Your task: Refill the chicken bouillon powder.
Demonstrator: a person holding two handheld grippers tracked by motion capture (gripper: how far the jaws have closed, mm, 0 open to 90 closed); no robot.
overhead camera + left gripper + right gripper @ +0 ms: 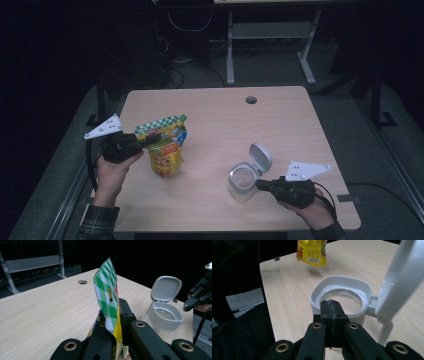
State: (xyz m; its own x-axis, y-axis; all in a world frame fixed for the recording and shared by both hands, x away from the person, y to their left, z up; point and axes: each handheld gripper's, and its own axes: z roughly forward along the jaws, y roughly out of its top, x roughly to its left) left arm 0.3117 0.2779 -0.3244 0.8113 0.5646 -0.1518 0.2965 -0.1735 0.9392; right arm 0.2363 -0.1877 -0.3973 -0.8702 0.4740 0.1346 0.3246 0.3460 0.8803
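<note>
Fingers of my left gripper pinch the pouch top; my right gripper is closed, empty. Risk: pouch slips, missing the jar.

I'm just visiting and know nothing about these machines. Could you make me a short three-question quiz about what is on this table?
1. True or false: the lid of the container stands open.
2. What does the left gripper hold? A) a spoon B) a snack bag C) a cup
3. Fill in: the bag's bottom is ___ the table.

Key
1. True: the lid is flipped up behind the opening.
2. B: the jaws pinch the bag's green checked top.
3. Above: the right gripper view shows it hanging over its shadow.
</note>
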